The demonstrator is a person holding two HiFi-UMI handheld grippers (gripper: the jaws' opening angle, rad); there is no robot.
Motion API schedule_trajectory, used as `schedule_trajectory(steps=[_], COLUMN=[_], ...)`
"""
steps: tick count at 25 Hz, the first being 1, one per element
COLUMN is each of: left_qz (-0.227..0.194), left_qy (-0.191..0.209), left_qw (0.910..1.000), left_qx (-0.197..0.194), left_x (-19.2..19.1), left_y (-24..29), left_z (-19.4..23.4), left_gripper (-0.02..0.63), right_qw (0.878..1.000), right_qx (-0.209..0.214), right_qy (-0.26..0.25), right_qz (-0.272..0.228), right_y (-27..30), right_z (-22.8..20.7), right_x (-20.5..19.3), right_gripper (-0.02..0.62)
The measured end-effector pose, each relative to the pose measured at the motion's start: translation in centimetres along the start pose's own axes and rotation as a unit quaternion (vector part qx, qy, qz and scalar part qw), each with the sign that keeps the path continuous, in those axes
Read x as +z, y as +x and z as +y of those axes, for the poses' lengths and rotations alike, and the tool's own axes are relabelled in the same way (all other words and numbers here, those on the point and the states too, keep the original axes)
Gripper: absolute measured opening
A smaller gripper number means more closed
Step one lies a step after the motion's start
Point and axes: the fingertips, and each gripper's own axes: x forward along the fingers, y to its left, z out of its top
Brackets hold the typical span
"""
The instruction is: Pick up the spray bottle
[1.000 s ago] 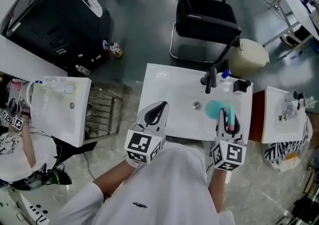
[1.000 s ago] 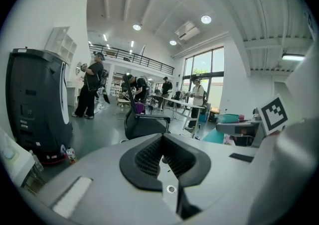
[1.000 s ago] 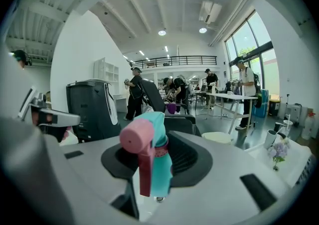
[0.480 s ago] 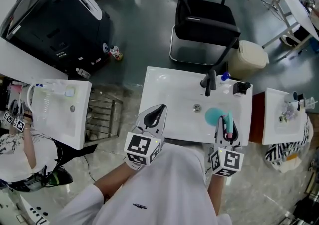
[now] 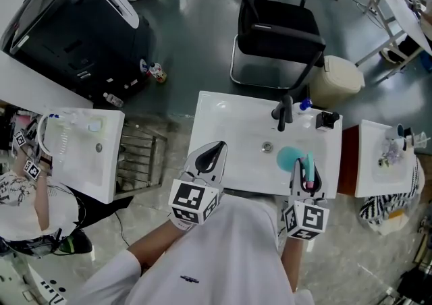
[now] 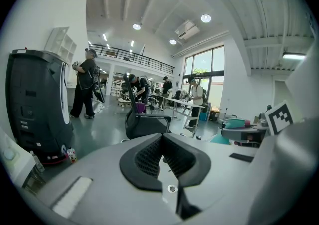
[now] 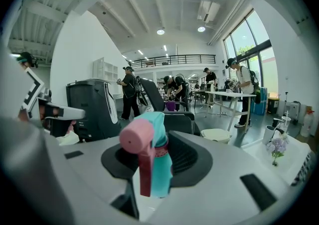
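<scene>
Left hand-held gripper [image 5: 216, 145]: held out low over the near-left part of the white sink [image 5: 229, 118], pointing slightly downward; its marker cube sits just in front of the person's white sleeve.
Left jaws: pressed together with nothing between them; the left gripper view [image 6: 162, 144] shows the ribbed black pads meeting in a narrow seam.
Right hand-held gripper [image 5: 306, 163]: held out at the near-right edge of the sink, roughly parallel to the left one and tilted down likewise.
Right jaws: part-way apart and clamped on the spray bottle [image 7: 158, 162], one pad on each side of its neck.
Spray bottle, place: in the right gripper, over the right side of the basin, below the faucet [image 5: 286, 109]; whether its base touches the basin cannot be told.
Spray bottle, look: smooth teal plastic body, rounded pink nozzle head [image 7: 135, 137] and a flat pink trigger hanging under it.
Sink, look: glossy white rectangle with a small metal drain [image 5: 267, 142] and a black faucet.
Head view only: the bottle's round teal body [image 5: 291, 156] and both grippers' spacing.
Right gripper view only: the nozzle faces back toward the camera.
</scene>
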Motion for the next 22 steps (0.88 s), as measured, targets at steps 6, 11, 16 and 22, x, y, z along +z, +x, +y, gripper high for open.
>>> schedule_trajectory(steps=[6,11,16,22], left_qz=[0.001,0.002,0.004,0.004], left_qy=[0.0,0.002,0.004,0.004], left_qw=[1.0,1.0,1.0,0.9999], left_qx=[-0.001,-0.004,-0.006,-0.01], left_x=[-0.02,-0.07,-0.22,-0.11], left_y=[0.03,0.07,0.04,0.49], left_z=[-0.06,-0.11,0.02,-0.44], left_gripper=[0.005,0.005,0.005,0.005], right_qw=[1.0,1.0,1.0,1.0], right_qx=[-0.001,-0.003,-0.005,-0.006], right_qy=[0.001,0.0,0.0,-0.001], right_qz=[0.0,-0.001,-0.002,-0.002], right_y=[0.01,-0.06,-0.11,-0.22], right_z=[-0.06,-0.11,0.07,-0.18], right_x=[-0.01,0.0,-0.07,0.0], right_gripper=[0.124,0.124,0.124,0.124])
